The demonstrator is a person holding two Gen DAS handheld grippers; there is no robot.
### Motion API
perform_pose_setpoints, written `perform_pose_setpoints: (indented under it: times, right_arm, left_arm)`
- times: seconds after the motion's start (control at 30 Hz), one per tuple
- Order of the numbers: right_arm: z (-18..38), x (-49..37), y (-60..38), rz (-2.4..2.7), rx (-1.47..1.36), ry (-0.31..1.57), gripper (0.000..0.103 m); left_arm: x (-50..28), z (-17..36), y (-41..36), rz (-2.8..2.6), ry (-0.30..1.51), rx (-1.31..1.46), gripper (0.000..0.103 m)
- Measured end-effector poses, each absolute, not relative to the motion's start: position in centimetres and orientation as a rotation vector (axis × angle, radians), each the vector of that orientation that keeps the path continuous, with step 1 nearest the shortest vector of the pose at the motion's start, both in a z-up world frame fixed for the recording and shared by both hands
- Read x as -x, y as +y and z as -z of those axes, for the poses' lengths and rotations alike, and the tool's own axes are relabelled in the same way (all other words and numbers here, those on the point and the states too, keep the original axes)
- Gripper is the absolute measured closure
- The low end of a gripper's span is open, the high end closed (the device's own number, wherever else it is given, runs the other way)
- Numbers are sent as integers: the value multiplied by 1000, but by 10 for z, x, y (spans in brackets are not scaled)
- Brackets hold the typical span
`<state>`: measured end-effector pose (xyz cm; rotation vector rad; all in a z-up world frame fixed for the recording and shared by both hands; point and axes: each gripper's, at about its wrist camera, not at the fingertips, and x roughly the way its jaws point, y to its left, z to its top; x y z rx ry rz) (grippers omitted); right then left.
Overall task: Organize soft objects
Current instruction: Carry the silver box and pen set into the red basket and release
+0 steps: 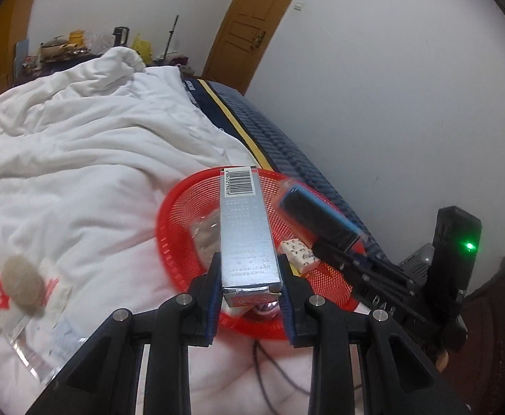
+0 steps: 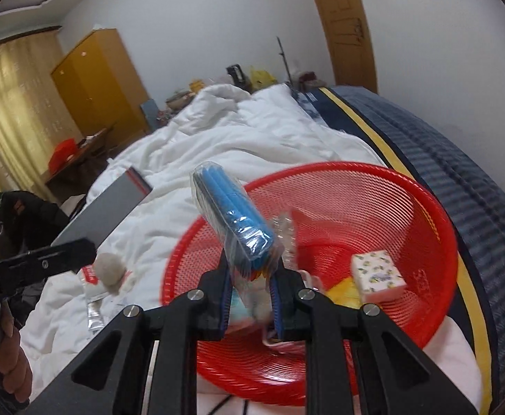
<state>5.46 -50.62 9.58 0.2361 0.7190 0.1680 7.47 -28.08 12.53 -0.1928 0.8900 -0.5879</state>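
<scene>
Drop-off step: left gripper clamped on silver box, right gripper clamped on blue pack, both over red basket; next, release inside.

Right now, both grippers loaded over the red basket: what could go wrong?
1. The left gripper clamps only the near end of the long silver box; it could pivot or slip.
2. The right gripper pinches the blue pack through slick plastic wrap.
3. Both loads converge over the red basket, so they could collide.
</scene>
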Motion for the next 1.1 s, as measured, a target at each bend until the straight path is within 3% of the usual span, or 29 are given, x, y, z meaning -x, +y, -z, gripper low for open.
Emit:
perform_pose_setpoints:
  times: [0.47,0.83,0.87,0.93,1.0,1.1]
  right_arm:
    - [-45,-78,-520,-41,-186,890,83]
    - [-32,-82,-509,-6,-104,953,79]
    - [-32,-82,-508,-3,-96,954,79]
    - [-32,-83,-506,-2,-92,954,78]
    - [-33,-83,-506,0,-91,954,73]
    - [-36,-80,-503,8,-79,937,62]
  left_arm:
    - [-115,-34,-341,516,1035,134,74]
    - [-106,-24,-348,488,1045,34,72]
    - [-105,-24,-348,493,1042,24,70]
    - [-104,-24,-348,520,1041,20,51]
    - [-103,-25,-345,516,1026,29,41]
    - [-102,-26,-344,552,1024,65,37]
